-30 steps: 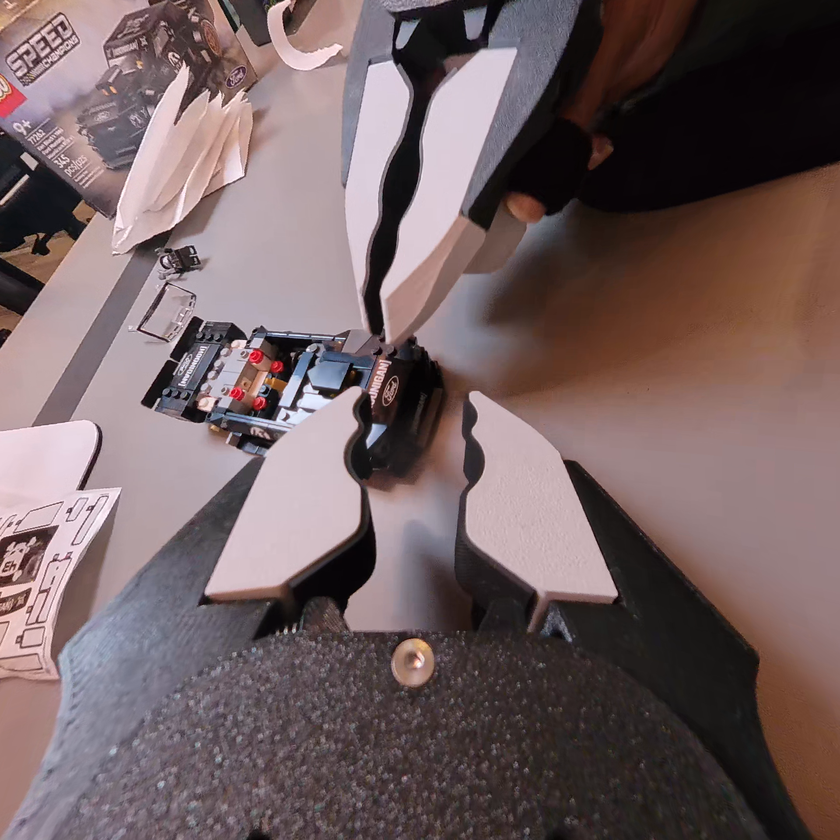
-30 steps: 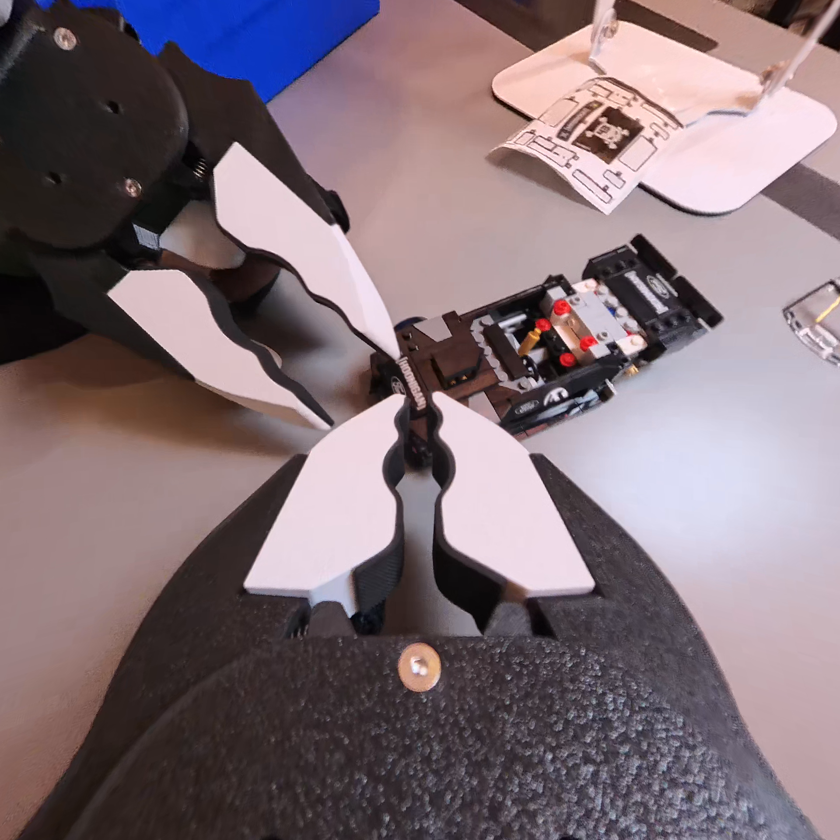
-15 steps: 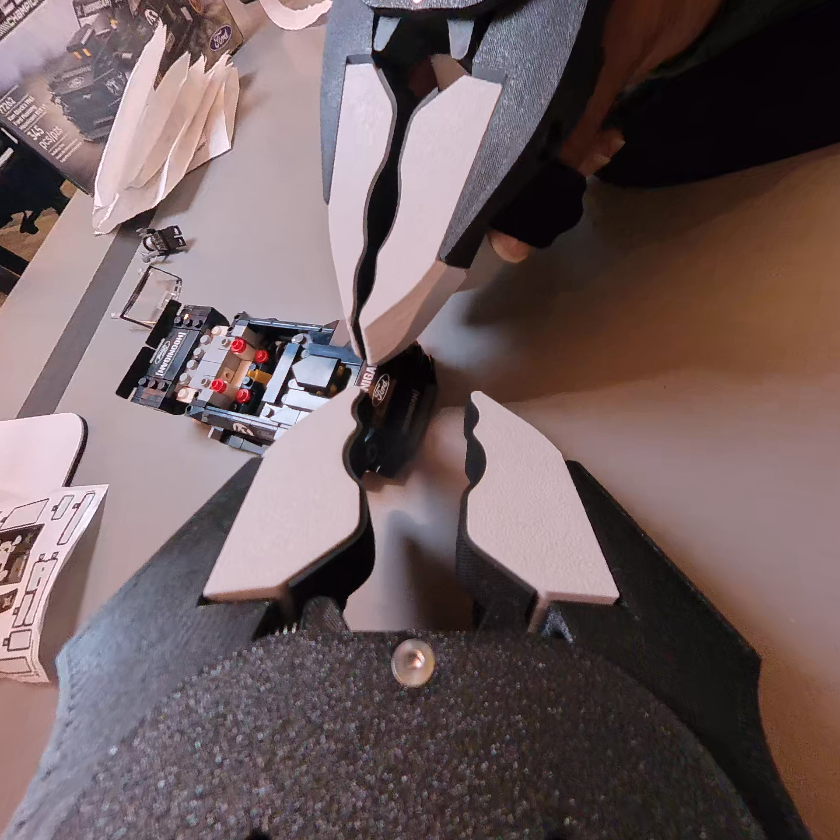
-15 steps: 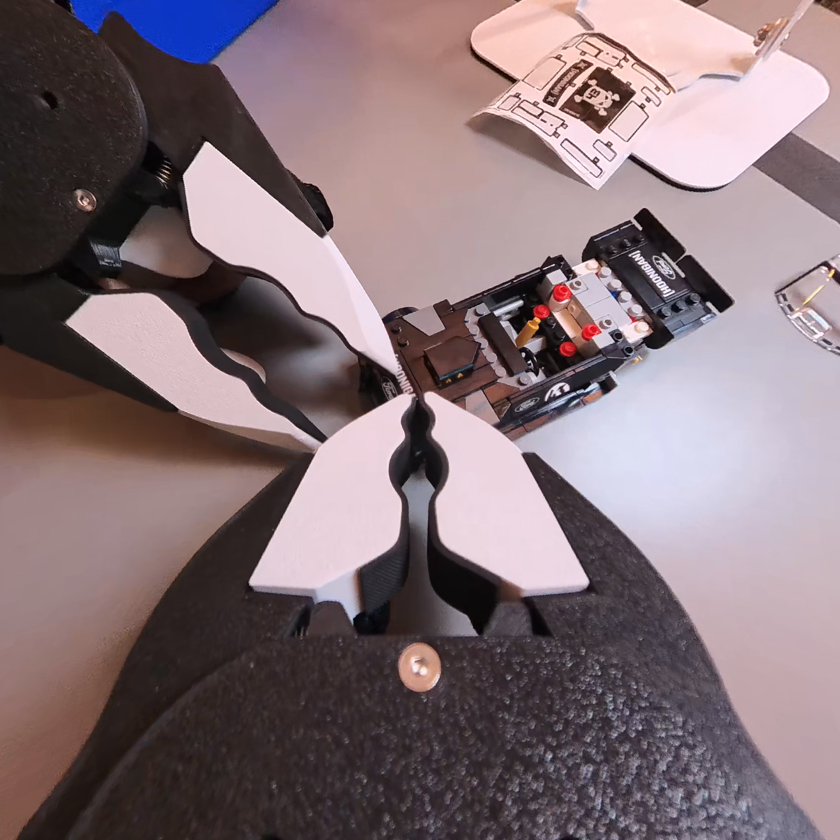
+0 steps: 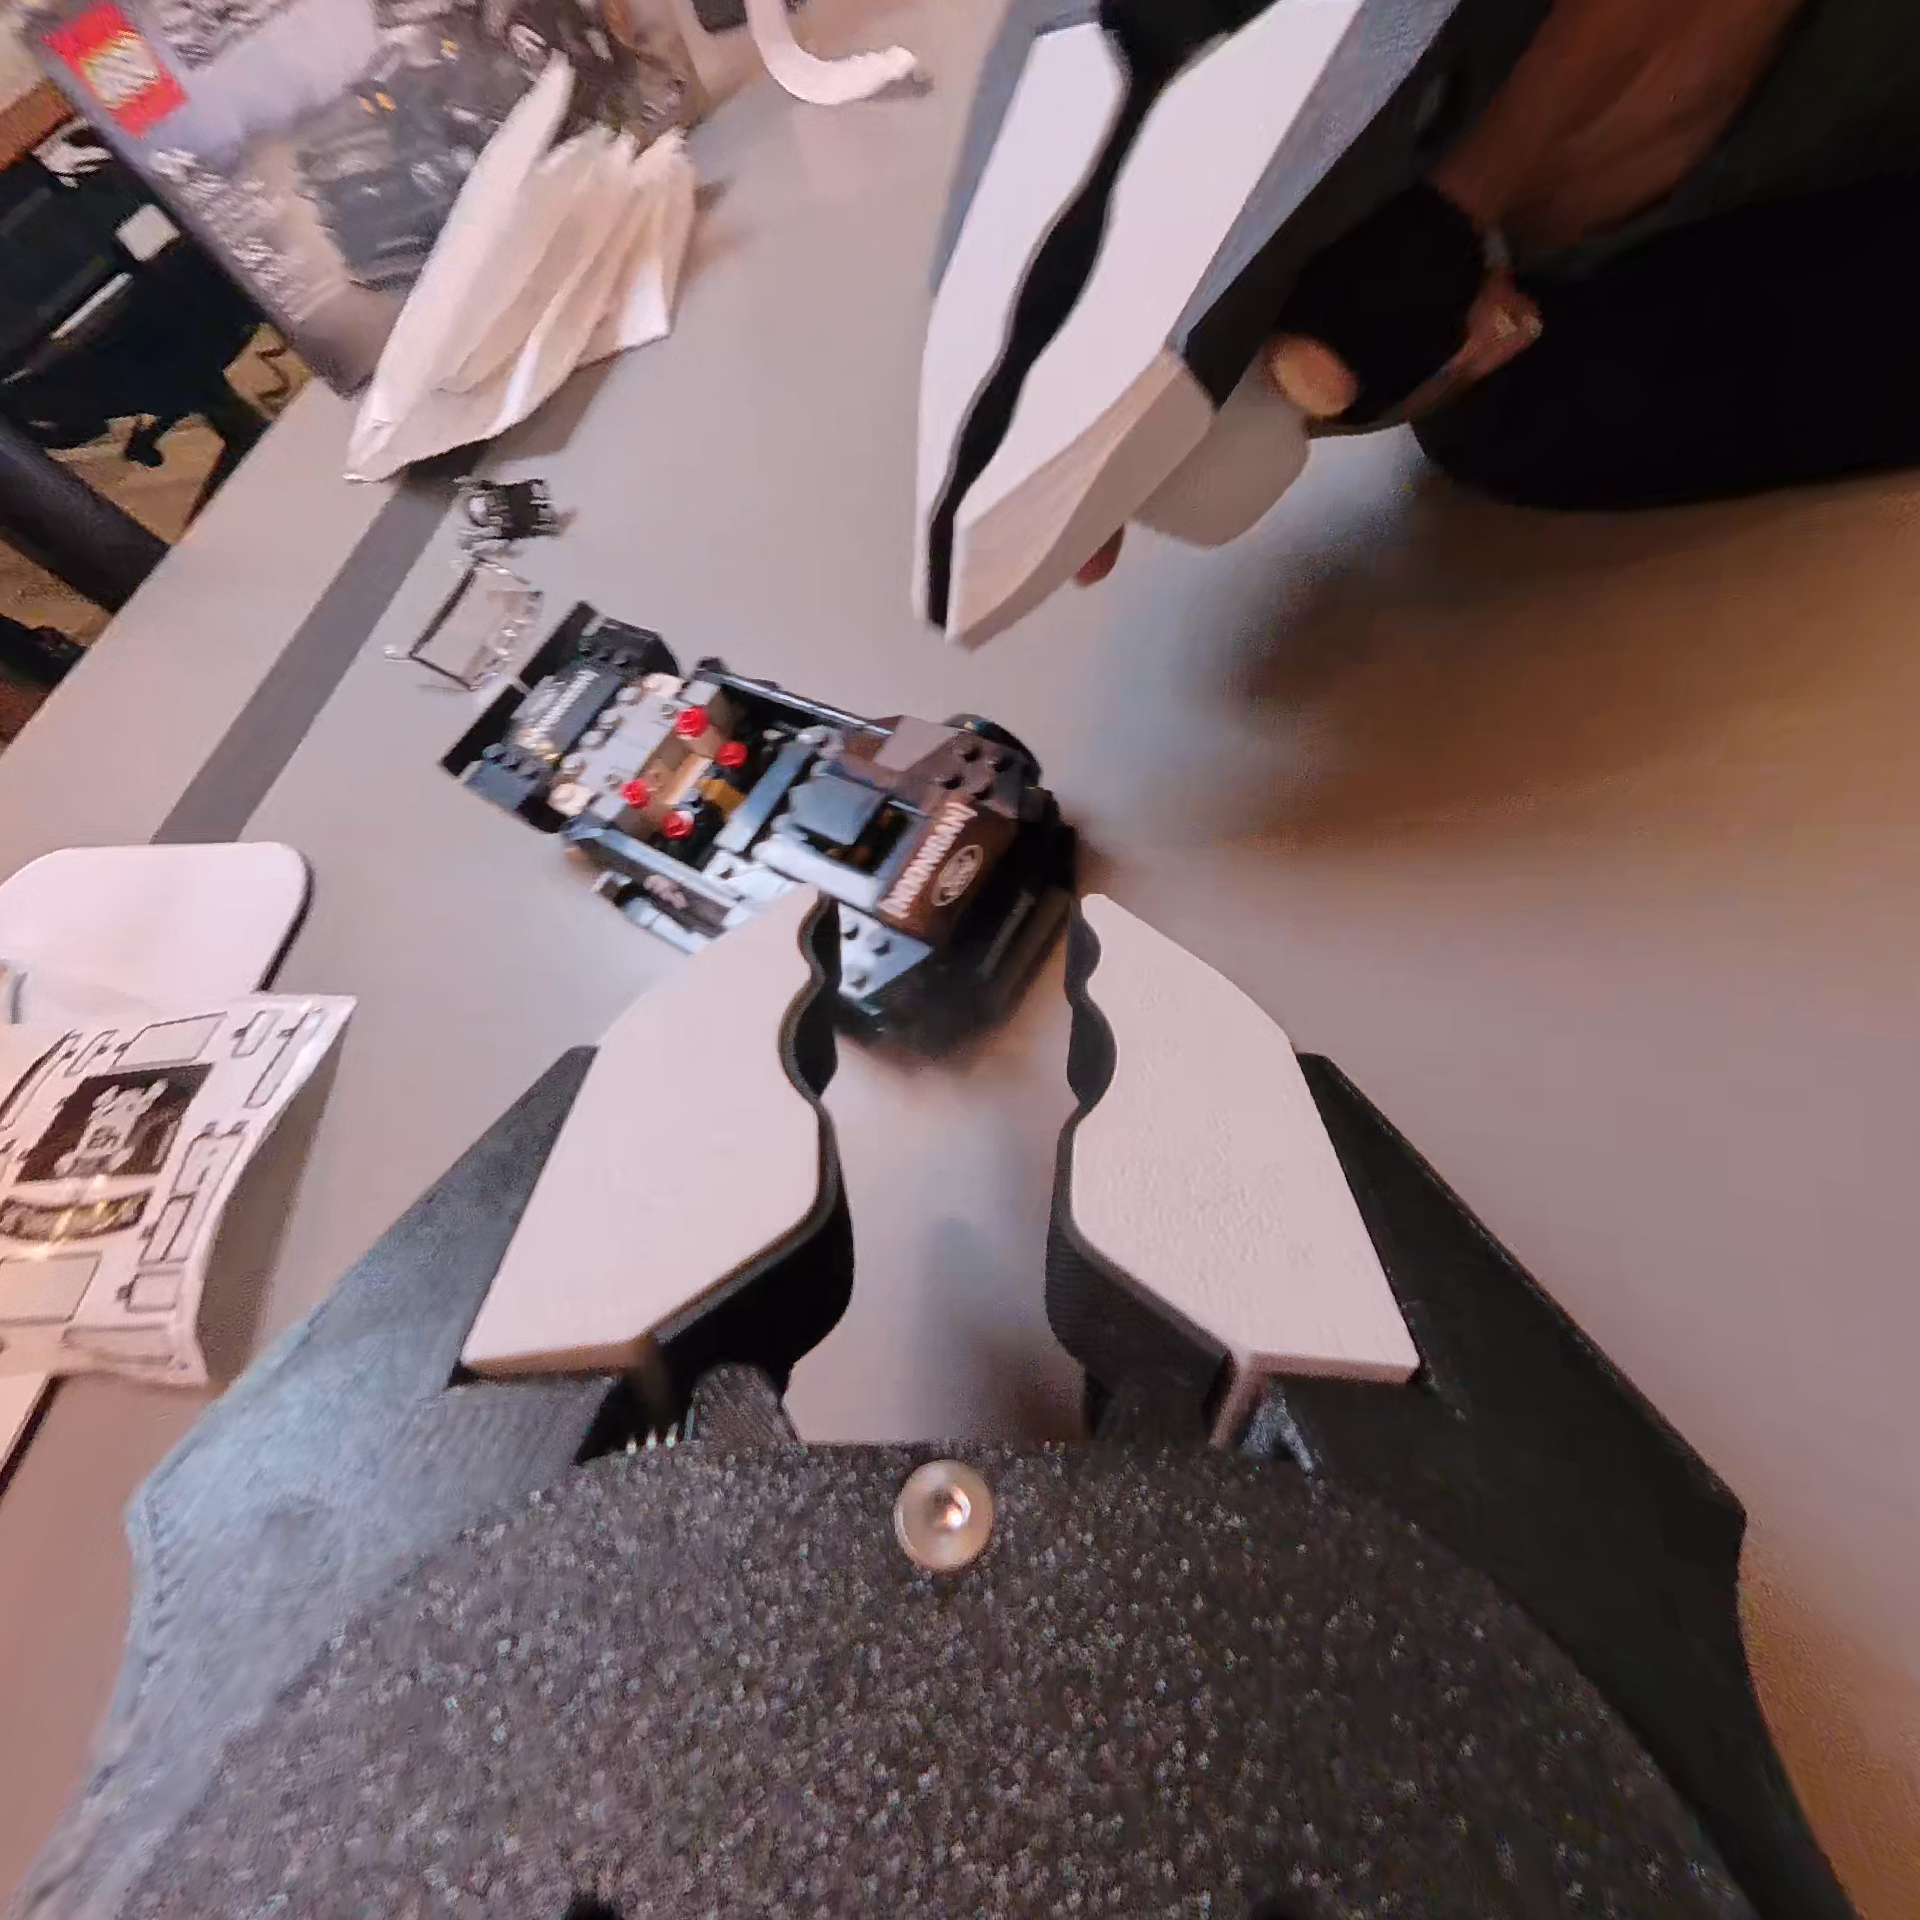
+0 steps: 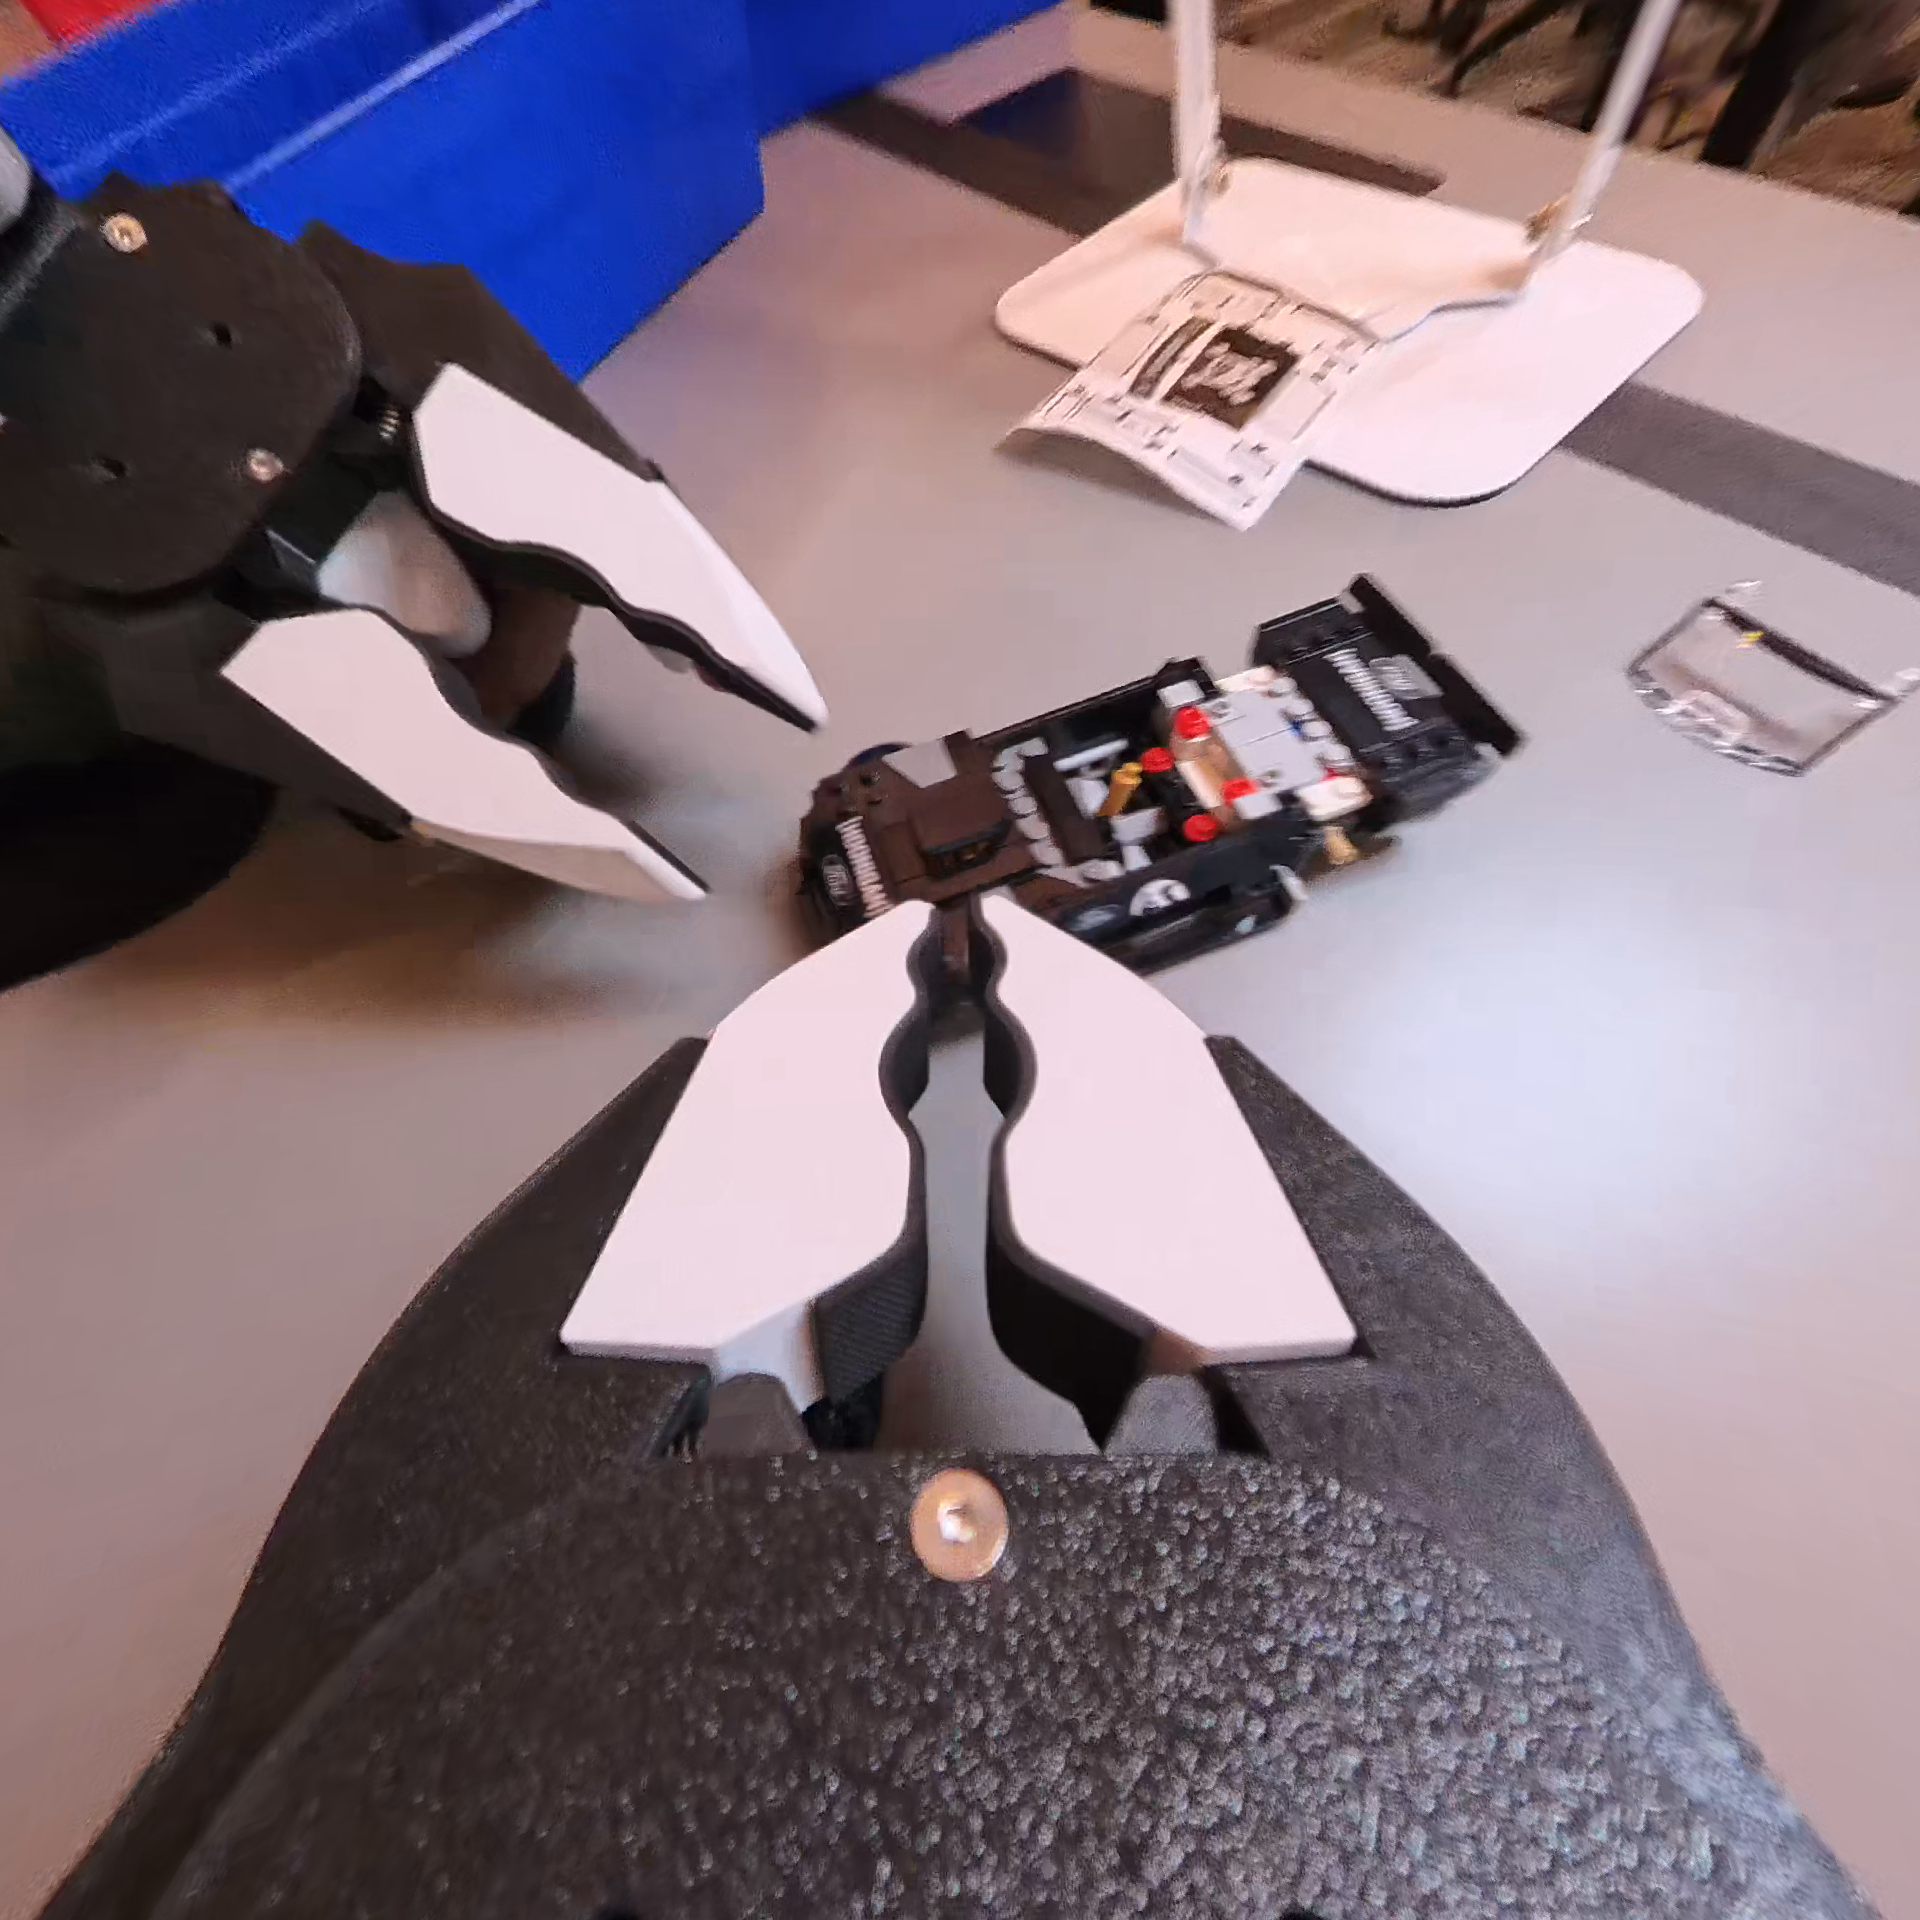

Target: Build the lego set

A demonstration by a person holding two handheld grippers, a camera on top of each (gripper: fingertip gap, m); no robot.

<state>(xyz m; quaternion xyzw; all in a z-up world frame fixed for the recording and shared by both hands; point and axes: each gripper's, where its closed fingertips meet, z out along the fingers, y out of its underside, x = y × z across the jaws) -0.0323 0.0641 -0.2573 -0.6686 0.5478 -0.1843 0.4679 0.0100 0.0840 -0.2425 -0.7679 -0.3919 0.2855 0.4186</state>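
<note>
Building partway: lego car (image 5: 769, 821) chassis assembled, roof and glazing absent

Left wrist view: left gripper (image 5: 940, 935) spread, released, bracketing the car's near end on the table (image 5: 1455, 935); clear windscreen piece (image 5: 473, 623) loose beyond; open room rightward. Right wrist view: right gripper (image 6: 951, 920) nearly closed, whether pinching a dark piece cannot tell; sticker sheet (image 6: 1195, 416) well apart

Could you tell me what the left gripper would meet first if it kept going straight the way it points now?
Most likely the near end of the Lego car, which sits just ahead of the open left gripper, roughly between its fingertips; exact depth is unclear.
</note>
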